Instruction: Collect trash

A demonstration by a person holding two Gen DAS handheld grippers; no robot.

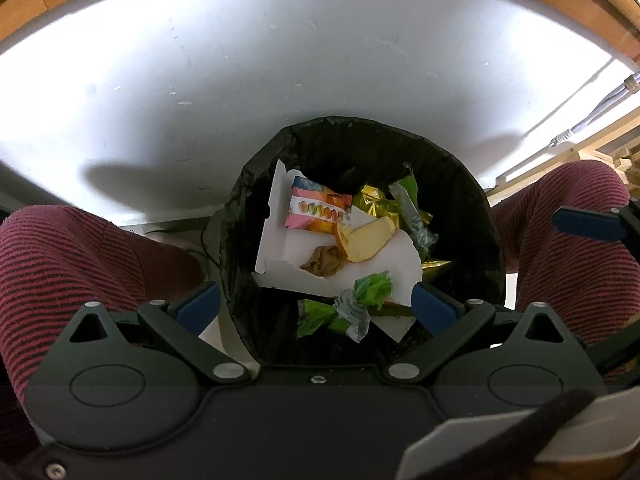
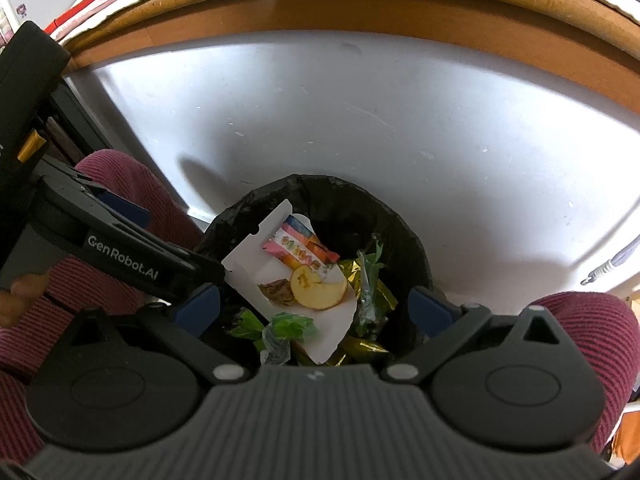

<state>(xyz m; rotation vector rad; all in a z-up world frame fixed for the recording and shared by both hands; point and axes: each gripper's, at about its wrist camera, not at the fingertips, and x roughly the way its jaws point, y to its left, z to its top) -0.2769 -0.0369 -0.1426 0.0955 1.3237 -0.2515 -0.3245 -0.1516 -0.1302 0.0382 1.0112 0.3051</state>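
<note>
A bin lined with a black bag (image 1: pixel 460 208) (image 2: pixel 404 240) stands below both grippers, between a person's knees. Inside lie a torn white paper box (image 1: pixel 276 240) (image 2: pixel 248 268), a pink and orange snack wrapper (image 1: pixel 316 208) (image 2: pixel 296 246), an apple slice (image 1: pixel 366 240) (image 2: pixel 318 290), a brown scrap (image 1: pixel 324 262) (image 2: pixel 278 292), gold foil (image 1: pixel 372 198) (image 2: pixel 352 272) and green wrappers (image 1: pixel 344 308) (image 2: pixel 288 326). My left gripper (image 1: pixel 316 308) hangs open over the bin, nothing between its blue fingertips. My right gripper (image 2: pixel 314 306) is open and empty above the bin too. The left gripper's body (image 2: pixel 120 268) shows in the right wrist view.
A white panel (image 1: pixel 280 80) (image 2: pixel 360 120) rises behind the bin under a wooden table edge (image 2: pixel 360 4). Knees in red striped trousers (image 1: pixel 80 264) (image 1: pixel 568 232) flank the bin closely. Grey cables (image 1: pixel 600 112) hang at the right.
</note>
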